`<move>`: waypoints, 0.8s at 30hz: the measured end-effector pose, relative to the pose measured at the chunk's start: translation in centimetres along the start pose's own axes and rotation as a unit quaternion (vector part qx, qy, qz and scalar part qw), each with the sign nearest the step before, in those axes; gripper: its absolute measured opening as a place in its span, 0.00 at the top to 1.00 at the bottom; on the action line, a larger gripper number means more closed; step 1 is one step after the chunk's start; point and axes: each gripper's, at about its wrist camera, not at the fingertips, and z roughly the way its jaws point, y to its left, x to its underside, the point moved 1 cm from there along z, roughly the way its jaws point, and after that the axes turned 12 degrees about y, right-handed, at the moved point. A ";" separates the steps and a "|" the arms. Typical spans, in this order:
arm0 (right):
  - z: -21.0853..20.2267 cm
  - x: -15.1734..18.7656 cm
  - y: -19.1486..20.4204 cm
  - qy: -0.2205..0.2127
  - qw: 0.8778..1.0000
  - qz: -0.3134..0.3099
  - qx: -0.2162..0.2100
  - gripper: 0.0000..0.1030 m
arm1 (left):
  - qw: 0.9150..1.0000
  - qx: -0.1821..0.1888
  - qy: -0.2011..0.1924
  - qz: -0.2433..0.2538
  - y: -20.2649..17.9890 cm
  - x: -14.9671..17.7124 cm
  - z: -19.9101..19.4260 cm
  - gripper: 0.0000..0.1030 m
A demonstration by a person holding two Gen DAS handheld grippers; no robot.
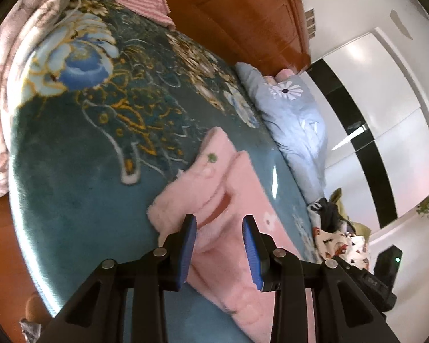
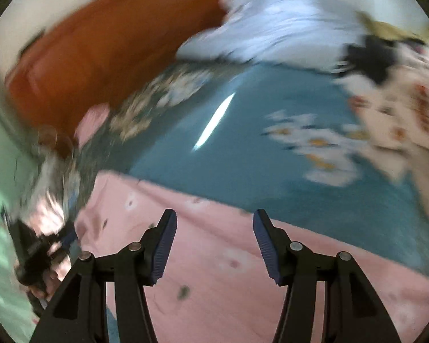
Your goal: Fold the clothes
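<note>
Hovering with jaws spread and empty, the left gripper (image 1: 219, 224) and right gripper (image 2: 214, 218) sit over the pink garment (image 1: 237, 200) on the teal blanket (image 1: 80, 171). A piled-clothes heap (image 1: 340, 237) at three o'clock could snag; the right view's blur suggests a mistimed pinch.

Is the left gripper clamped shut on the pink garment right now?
No, the left gripper is open, its blue pads apart above the pink garment.

So there's one pink garment (image 1: 231, 200) on one teal blanket (image 1: 80, 200), plus one heap of unfolded clothes (image 1: 340, 234). Two grippers, left (image 1: 219, 223) and right (image 2: 214, 217), both spread wide. Also one blue quilt (image 1: 289, 114) and one pink striped towel (image 1: 146, 0).
</note>
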 end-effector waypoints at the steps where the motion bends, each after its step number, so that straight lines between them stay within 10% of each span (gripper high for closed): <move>1: 0.9 -0.2 0.3 0.010 1.000 -0.006 0.001 0.45 | 1.000 -0.003 0.002 -0.001 0.1 0.0 0.0 0.63; 15: 5.6 0.3 -0.9 0.075 0.997 -0.015 0.008 0.45 | 0.998 -0.040 0.033 0.026 -1.1 0.6 0.1 0.40; 20: 5.9 0.9 -1.7 0.077 0.997 -0.006 0.004 0.45 | 0.998 -0.030 0.033 0.033 -1.3 0.7 0.4 0.48; 24: 5.4 0.8 -2.2 0.078 0.997 -0.003 0.012 0.45 | 0.999 -0.017 0.024 0.021 -0.8 0.5 0.3 0.76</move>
